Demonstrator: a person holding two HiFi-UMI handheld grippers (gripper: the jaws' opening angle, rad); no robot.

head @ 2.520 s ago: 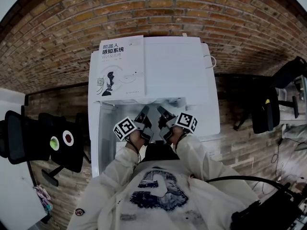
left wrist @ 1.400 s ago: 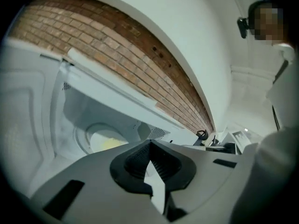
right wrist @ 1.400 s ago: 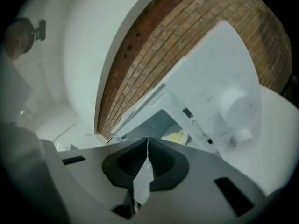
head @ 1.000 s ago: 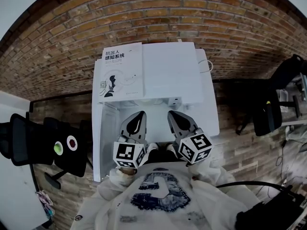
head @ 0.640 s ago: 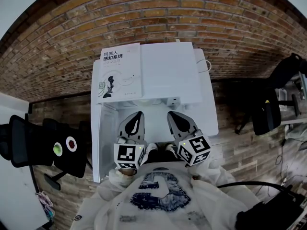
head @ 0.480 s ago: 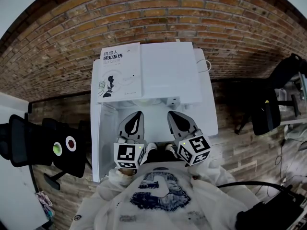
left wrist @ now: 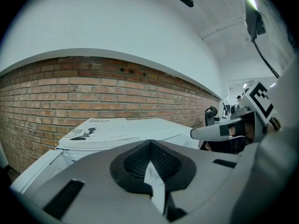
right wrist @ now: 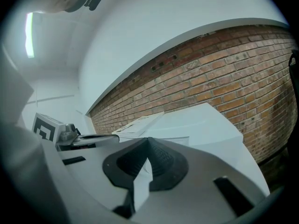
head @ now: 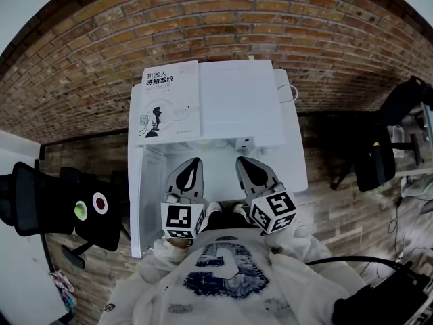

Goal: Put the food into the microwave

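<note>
Both tongs are just parked in front of the person's chest here, side by side and pointing forward at the white microwave (head: pixel 240 107). The left tongs (head: pixel 191 171) are clenched with the tips meeting and nothing in between, and the left gripper view shows the same. Same deal with the right tongs (head: pixel 247 170): pinched together and empty. My read is that this is a resting or get-ready pose, since neither is carrying anything or touching the microwave.

And the food? Honestly can't find it in any view. It isn't in either pair of tongs and it isn't on top of the microwave. The only thing up there is a white book (head: pixel 169 103) lying flat on the left half of the lid.

A white panel (head: pixel 137 202) hangs down the left side, which looks to me like the door (head: pixel 137 202) swung open, so the box seems ready to be loaded. The inside is mostly hidden behind the tongs, so I can't tell if anything is in there. A brick wall (head: pixel 270 26) stands behind it.
</note>
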